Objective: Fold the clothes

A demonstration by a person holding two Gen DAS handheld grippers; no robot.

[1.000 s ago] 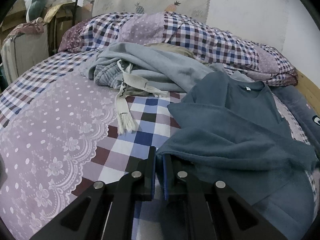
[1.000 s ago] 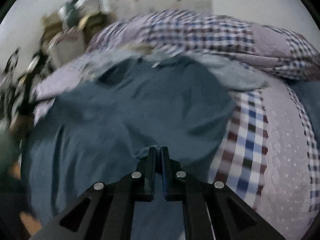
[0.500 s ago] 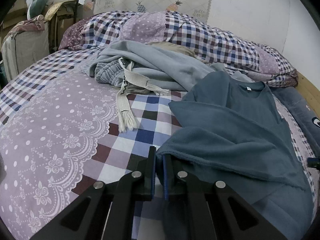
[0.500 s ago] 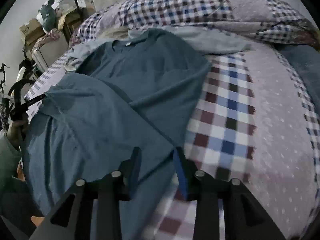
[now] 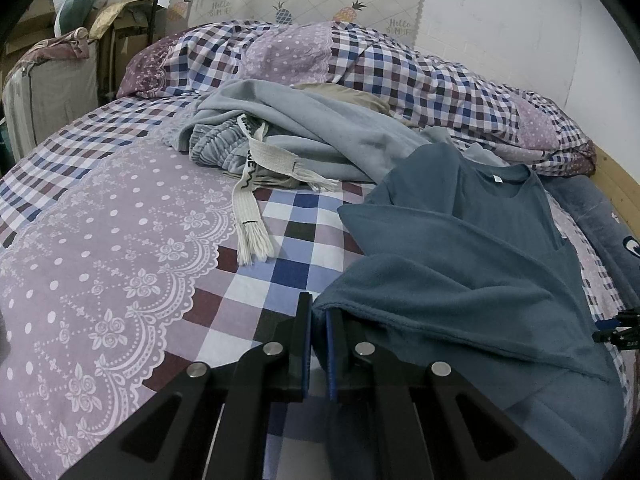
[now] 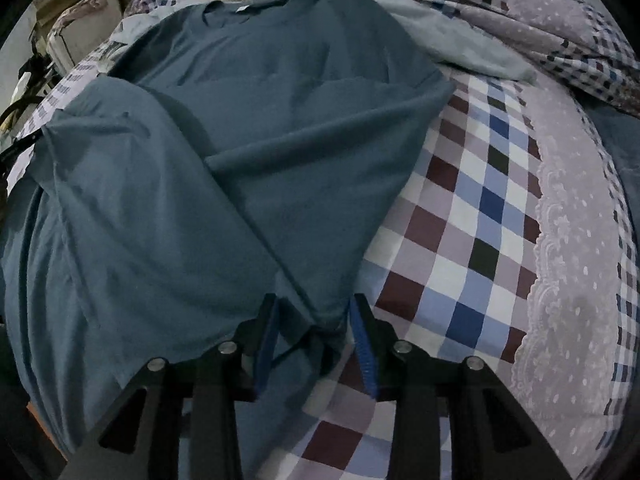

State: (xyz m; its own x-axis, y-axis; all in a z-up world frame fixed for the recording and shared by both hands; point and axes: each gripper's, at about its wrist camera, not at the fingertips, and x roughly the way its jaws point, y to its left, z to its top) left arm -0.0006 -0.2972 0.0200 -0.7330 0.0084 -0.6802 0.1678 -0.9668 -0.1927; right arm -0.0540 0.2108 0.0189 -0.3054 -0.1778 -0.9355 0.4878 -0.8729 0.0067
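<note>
Folding step: a side fold of the blue T-shirt appears to be under way; one side panel is already doubled over the body, and the shirt is not yet a compact rectangle.
Shirt location: it lies on the patchwork bedsheet, towards the right of the left wrist view, partly overlapping the grey garments heaped behind it.
Left gripper: jaws nearly together, clamped on a hemmed corner of the folded-over panel, the cloth pinched between the blue pads.
Right gripper: jaws apart, straddling a low point of shirt fabric at the near edge; no cloth is pinched.
Orientation: the collar and its white neck label point away from the cameras, towards the bunched checked duvet at the wall.
Long axis: it runs from collar to hem, roughly from the far side of the bed to the near side, skewed a little by the diagonal crease across the body.
Next move, as judged: the right jaws likely need to close on the fabric between them, so that both corners can be carried together.
Requirement: even tension between the two grips, or the soft knit will bunch along the crease.
Nearby clutter: a cream fringed drawstring trails from the grey heap, apart from the shirt.
</note>
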